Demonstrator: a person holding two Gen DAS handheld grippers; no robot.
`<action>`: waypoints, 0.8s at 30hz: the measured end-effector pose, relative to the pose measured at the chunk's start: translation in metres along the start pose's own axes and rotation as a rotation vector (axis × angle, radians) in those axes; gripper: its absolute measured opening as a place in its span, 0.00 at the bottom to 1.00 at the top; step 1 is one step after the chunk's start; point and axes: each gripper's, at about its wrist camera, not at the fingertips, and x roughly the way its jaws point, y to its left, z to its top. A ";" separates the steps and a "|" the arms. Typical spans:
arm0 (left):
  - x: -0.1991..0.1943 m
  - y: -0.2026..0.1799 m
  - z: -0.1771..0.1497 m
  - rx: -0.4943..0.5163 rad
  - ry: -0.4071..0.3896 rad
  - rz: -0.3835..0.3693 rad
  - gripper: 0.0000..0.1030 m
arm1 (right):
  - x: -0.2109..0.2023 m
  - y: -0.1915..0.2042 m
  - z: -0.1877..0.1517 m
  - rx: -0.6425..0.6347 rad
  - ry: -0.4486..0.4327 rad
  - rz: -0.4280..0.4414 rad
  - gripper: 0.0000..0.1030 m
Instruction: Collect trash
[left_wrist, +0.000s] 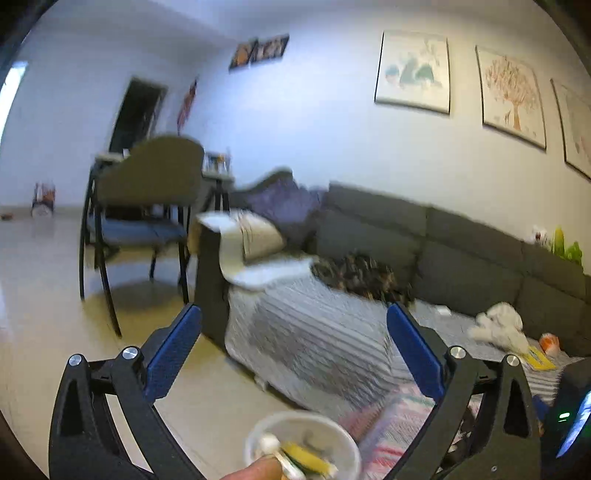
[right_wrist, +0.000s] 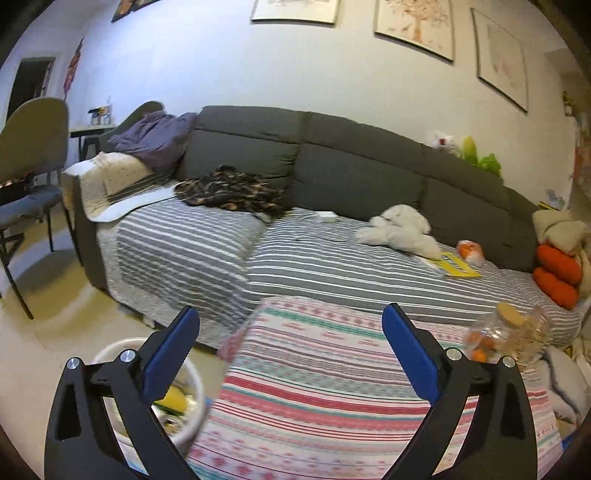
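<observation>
Lying ahead and to the right of the right gripper (right_wrist: 290, 347) is the likeliest next trash: an orange wrapper (right_wrist: 470, 252) on the striped sofa cover (right_wrist: 332, 258), just beside a flat yellow sheet (right_wrist: 458, 267) and a white plush toy (right_wrist: 399, 229). Wrapper looks crumpled, no clear long axis; the sheet's long edge runs left-to-right across the view, slightly slanted. Whether the sheet counts as trash I cannot tell.

White bin (right_wrist: 192, 373) sits low and left of the right gripper, just behind its left finger, on the floor beside the patterned blanket (right_wrist: 314, 387); yellow and pale scraps already inside.

Right gripper: 2 blue pads spread wide, nothing between them.

Left gripper (left_wrist: 293, 332): also spread wide, empty. The bin (left_wrist: 255, 435) lies directly below it, near the lower edge. From here the wrapper (left_wrist: 550, 341) is far right, past its right finger.

Judgement: right hand is nearer the wrapper; reach goes forward and right across the blanket, approaching from above.

A clear jar (right_wrist: 517, 336) with a cork lid stands near the right finger; risk of clipping it.
</observation>
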 end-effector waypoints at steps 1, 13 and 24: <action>0.000 -0.007 -0.003 0.002 0.010 0.004 0.93 | -0.003 -0.015 -0.003 0.002 -0.009 -0.019 0.93; -0.012 -0.097 -0.046 0.076 0.142 -0.100 0.93 | -0.024 -0.143 -0.036 0.101 -0.012 -0.151 0.93; -0.018 -0.177 -0.095 0.216 0.233 -0.251 0.93 | -0.026 -0.233 -0.062 0.314 0.028 -0.202 0.93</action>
